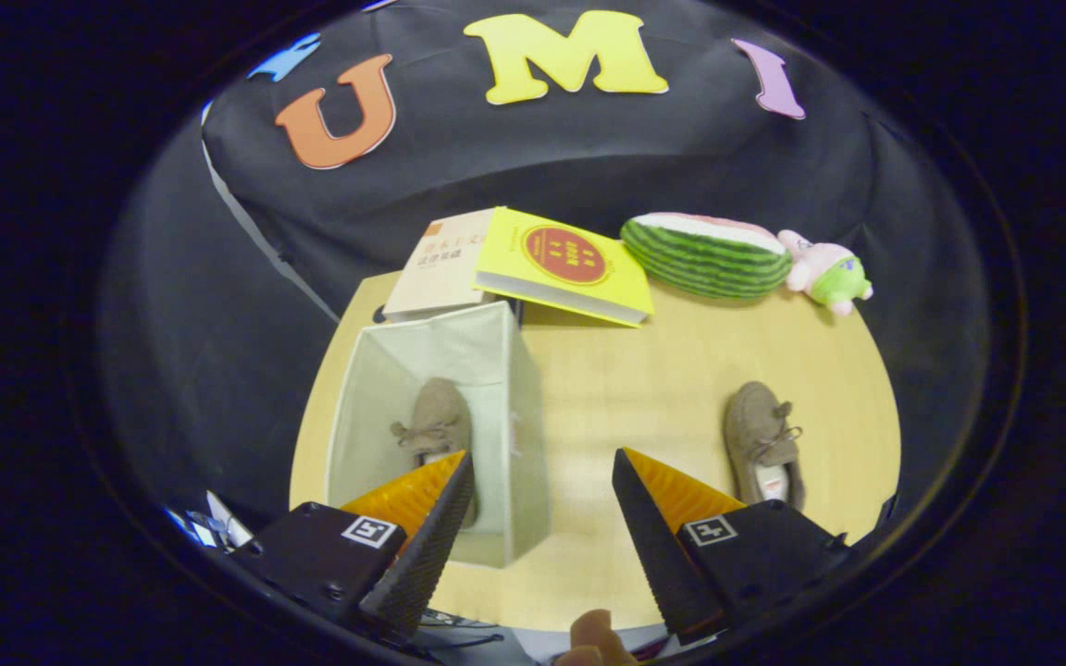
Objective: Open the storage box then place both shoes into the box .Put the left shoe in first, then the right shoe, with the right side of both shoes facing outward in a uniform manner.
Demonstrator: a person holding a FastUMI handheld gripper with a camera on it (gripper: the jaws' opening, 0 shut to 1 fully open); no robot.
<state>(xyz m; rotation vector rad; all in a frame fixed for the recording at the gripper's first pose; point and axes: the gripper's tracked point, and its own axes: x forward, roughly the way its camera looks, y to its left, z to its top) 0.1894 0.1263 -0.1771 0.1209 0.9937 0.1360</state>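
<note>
Storage box (487,370) already open on the table (607,388), standing at about 10 o'clock from the tongs (542,518). One shoe (436,421) lying down inside it, laces up, toe toward 12 o'clock; by task order, probably the left one, though impossible to confirm which from here. Second shoe (760,439) out on the table at 2 o'clock, well apart from the box, beside the right finger. Tongs spread wide, gripping nothing, bare tabletop between the fingers. Roughly halfway through, by the look of it: opening done, first shoe placed. Left to do: reaching right for the remaining shoe, pinching it, setting it in beside its mate, facing the same way. Books (551,264) and plush toys (718,254) at 12 o'clock, untouched.
</note>
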